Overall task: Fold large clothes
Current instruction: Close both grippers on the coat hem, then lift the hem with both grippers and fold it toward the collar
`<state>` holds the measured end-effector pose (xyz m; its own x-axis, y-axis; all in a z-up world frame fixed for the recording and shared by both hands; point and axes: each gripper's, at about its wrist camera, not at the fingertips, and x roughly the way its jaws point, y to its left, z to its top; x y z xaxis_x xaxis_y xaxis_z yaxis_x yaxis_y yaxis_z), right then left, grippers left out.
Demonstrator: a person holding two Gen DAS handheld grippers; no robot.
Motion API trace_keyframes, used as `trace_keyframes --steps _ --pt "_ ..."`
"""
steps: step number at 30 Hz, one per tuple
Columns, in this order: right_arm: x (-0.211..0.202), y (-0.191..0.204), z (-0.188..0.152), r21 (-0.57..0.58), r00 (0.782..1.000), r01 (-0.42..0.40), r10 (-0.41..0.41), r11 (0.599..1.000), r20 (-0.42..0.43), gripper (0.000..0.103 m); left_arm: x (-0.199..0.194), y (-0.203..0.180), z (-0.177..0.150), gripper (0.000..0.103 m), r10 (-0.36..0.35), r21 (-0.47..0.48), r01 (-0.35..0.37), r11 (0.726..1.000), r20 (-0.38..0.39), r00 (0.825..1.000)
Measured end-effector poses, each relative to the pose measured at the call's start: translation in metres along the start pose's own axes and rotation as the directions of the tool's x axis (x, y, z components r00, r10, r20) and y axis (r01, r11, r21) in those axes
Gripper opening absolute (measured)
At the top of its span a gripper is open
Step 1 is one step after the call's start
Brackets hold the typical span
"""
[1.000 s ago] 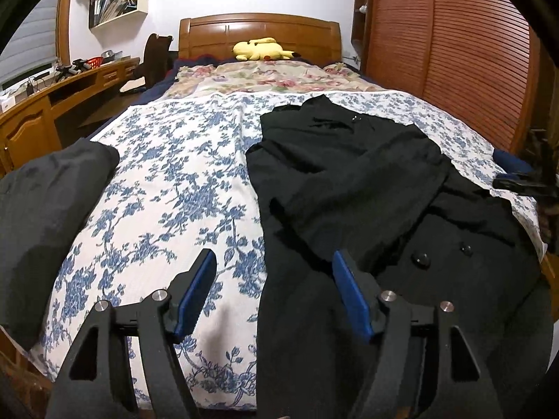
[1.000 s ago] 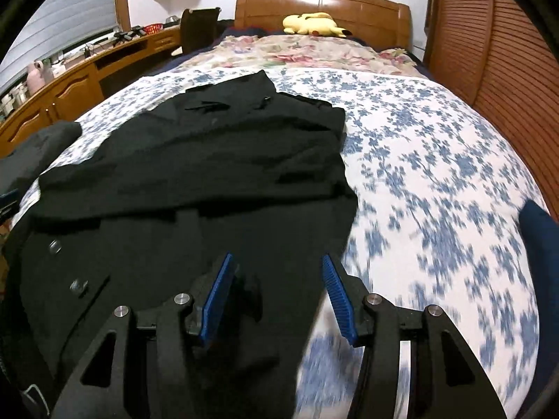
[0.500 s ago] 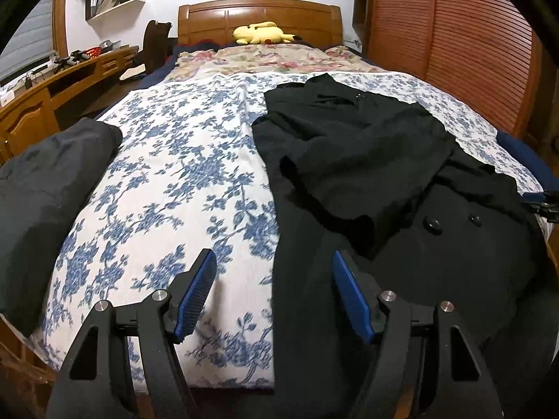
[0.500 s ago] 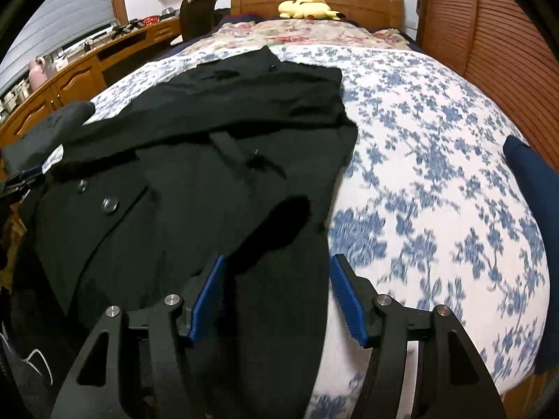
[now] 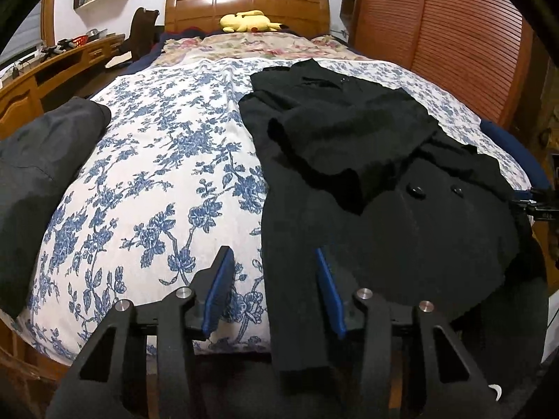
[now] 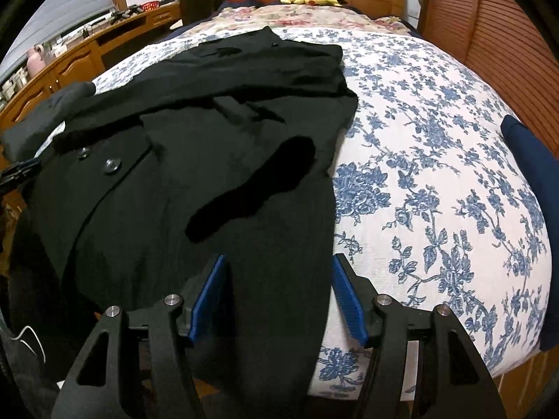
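Your left hand-held gripper [image 5: 270, 288] has just narrowed its jaws over the black coat's [image 5: 367, 160] left hem edge, pads not yet pressing; your right hand-held gripper [image 6: 277, 295] straddles the opposite hem edge, released. Coat lies on the bed [image 5: 157, 160], hem draping over the foot; the lift-and-fold looks next.

Black buttoned coat [image 5: 384, 181] lies lengthwise on the bed; sleeves folded across; hem overhanging.

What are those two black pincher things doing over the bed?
A person is folding a big black coat that lies on the flowery bedspread. The left gripper and the right gripper each hover over a bottom edge of the coat. The left's jaws have just been closing, but neither gripper has pinched the cloth yet.
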<state>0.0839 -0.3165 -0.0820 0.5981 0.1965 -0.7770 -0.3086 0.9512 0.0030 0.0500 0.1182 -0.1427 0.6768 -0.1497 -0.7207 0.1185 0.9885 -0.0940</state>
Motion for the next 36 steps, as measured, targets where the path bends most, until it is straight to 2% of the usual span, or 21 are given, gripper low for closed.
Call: trace_keyframes --steps 8,10,12,14,15,17,22,27,31,36 --pt "0.002 0.009 -0.003 -0.027 0.999 -0.043 0.042 0.999 -0.018 0.063 -0.001 -0.004 -0.004 0.048 -0.032 0.012 0.032 0.999 -0.031 0.999" --pt "0.002 0.01 -0.003 -0.029 0.998 -0.06 0.059 0.998 -0.023 0.053 -0.002 -0.003 -0.006 0.048 -0.036 0.011 0.036 0.999 -0.04 0.999" --pt "0.001 0.011 -0.001 -0.034 0.997 -0.071 0.07 0.997 -0.028 0.03 -0.003 -0.003 -0.006 0.048 -0.042 0.007 0.042 0.999 -0.049 0.998" --pt "0.001 0.011 0.001 -0.038 0.997 -0.079 0.078 0.996 -0.03 0.018 -0.005 -0.005 -0.005 0.027 -0.053 0.014 0.054 0.998 -0.056 0.997" --pt "0.001 0.01 0.003 -0.035 0.996 -0.085 0.084 0.996 -0.029 0.015 -0.005 -0.006 -0.005 0.02 -0.057 0.016 0.058 0.998 -0.059 0.997" --pt "0.0 0.006 0.006 -0.023 0.994 -0.107 0.107 0.994 -0.017 0.009 -0.009 -0.008 -0.002 0.013 -0.058 0.027 0.059 0.998 -0.056 0.997" --pt "-0.019 -0.003 0.015 0.007 0.986 -0.15 0.149 0.989 0.08 0.005 -0.023 -0.011 0.01 0.006 -0.055 0.035 0.055 0.998 -0.009 0.998" --pt "-0.043 -0.012 0.029 0.041 0.963 -0.195 0.184 0.98 0.197 0.004 -0.052 -0.017 0.034 0.005 -0.055 0.037 0.052 0.998 0.095 0.994" --pt "-0.067 -0.015 0.043 0.045 0.939 -0.227 0.206 0.973 0.276 0.004 -0.082 -0.032 0.06 0.005 -0.054 0.075 0.04 0.996 0.189 0.98" --pt "-0.112 -0.015 0.05 0.023 0.9 -0.24 0.213 0.971 0.38 0.004 -0.128 -0.045 0.086 0.004 -0.064 0.113 0.031 0.993 0.299 0.952"
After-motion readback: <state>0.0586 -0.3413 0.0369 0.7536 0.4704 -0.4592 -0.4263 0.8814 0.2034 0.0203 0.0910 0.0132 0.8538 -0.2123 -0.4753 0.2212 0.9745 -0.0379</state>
